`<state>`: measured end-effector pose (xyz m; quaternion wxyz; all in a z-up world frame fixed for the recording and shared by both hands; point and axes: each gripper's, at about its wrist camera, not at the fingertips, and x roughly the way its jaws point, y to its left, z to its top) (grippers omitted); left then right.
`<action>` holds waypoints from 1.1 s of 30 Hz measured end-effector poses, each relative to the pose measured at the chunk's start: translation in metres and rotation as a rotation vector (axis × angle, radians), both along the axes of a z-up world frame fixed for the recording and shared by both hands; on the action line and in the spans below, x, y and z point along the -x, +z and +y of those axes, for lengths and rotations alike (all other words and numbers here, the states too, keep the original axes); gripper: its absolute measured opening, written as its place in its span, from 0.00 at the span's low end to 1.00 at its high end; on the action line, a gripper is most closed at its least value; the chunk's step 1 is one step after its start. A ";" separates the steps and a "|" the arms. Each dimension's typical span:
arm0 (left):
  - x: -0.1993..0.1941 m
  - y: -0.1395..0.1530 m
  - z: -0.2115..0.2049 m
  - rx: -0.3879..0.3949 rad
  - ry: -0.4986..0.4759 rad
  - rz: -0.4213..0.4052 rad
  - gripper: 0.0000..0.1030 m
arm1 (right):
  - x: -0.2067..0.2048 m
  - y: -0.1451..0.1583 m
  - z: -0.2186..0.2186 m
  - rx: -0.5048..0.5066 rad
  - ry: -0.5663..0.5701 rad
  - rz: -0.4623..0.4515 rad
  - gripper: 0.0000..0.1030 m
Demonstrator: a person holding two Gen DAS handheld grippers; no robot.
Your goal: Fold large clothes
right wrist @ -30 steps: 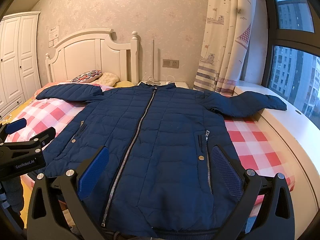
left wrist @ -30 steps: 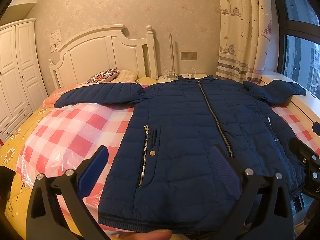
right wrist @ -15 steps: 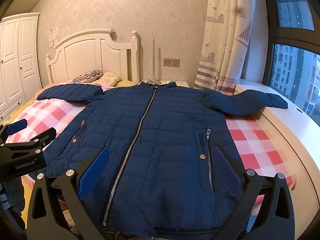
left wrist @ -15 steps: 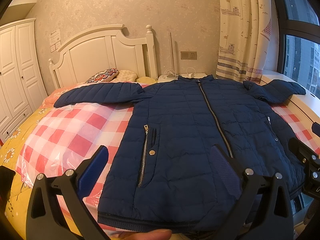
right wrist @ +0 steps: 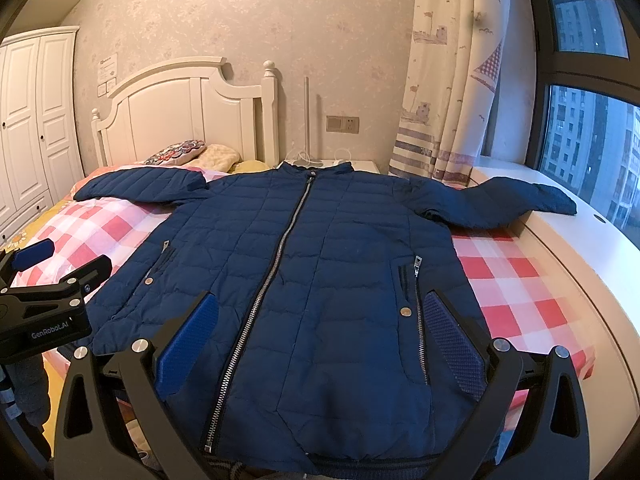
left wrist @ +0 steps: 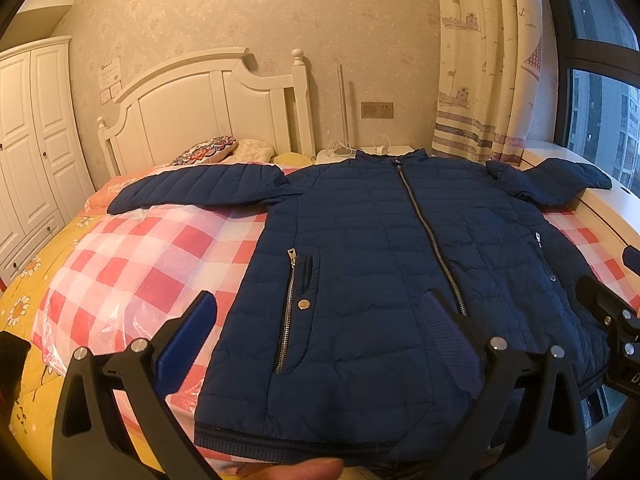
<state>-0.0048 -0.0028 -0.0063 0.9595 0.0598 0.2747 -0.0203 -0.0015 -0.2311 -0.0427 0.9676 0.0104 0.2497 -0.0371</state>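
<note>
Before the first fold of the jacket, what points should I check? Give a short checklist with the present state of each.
1. Navy puffer jacket lies flat, front up: ok.
2. Front zipper closed: ok.
3. Sleeve toward the wardrobe spread out on the bed: ok.
4. Sleeve toward the window on the bed: not ok, its end rests on the white window ledge.
5. Left gripper open and holding nothing: ok.
6. Right gripper open and holding nothing: ok.
</note>
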 end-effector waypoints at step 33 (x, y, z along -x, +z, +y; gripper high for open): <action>-0.266 -0.108 -0.015 0.070 0.044 0.397 0.98 | -0.245 -0.069 -0.369 -0.456 -0.589 0.170 0.91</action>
